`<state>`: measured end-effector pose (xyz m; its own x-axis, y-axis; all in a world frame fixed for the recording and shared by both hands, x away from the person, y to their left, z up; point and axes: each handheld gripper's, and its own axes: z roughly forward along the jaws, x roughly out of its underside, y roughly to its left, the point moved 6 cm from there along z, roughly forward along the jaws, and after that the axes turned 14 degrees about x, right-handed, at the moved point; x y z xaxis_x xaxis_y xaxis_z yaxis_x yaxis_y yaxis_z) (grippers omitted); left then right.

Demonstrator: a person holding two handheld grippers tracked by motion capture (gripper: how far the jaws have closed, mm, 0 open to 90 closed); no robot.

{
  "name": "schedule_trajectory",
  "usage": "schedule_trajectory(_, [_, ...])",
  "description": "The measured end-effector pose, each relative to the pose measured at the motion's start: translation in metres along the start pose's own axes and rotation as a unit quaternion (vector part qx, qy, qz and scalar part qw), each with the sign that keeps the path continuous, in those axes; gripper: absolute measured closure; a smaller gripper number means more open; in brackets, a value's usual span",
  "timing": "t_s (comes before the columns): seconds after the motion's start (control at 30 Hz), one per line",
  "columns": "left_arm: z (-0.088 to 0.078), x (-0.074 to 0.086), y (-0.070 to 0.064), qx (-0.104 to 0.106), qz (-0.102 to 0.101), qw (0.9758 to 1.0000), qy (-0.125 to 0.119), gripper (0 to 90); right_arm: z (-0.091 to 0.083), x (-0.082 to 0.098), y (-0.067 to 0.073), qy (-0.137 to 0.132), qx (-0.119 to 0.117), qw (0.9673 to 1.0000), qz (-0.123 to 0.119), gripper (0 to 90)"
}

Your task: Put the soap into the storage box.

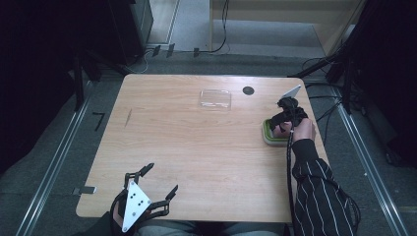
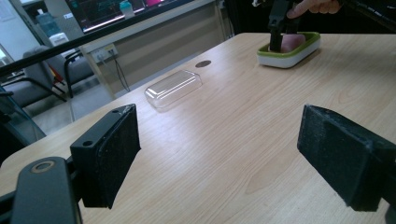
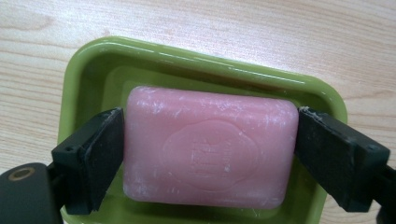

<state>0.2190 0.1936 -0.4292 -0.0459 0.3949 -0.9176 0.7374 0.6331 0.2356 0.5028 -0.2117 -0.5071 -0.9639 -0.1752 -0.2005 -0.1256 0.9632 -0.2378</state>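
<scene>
**Pink soap in green dish**

Pink soap bar [image 3: 210,147] lying in green dish [image 3: 84,74] at right table [image 1: 196,157] edge. Right gripper [image 3: 210,154] at bar's ends, pads touching. Left gripper [image 2: 233,158] wide, empty. Clear lid [image 1: 215,99] apart.

Pink soap [image 3: 210,147] in green dish [image 3: 88,70], pale wood-grain table [image 1: 196,147], pinstriped black sleeve [image 1: 319,191]
</scene>
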Motion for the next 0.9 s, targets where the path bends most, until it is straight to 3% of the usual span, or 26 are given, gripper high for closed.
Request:
schedule_trajectory(0.4, [0.000,0.000,0.000,-0.001,-0.001,1.0000,-0.002,13.6,-0.012,0.003,-0.001,-0.009,-0.005,0.9999,-0.006,11.6])
schedule_trajectory(0.9, [0.000,0.000,0.000,-0.002,-0.003,1.0000,-0.004,13.6,-0.034,0.021,0.000,-0.021,0.010,0.9991,-0.034,9.5])
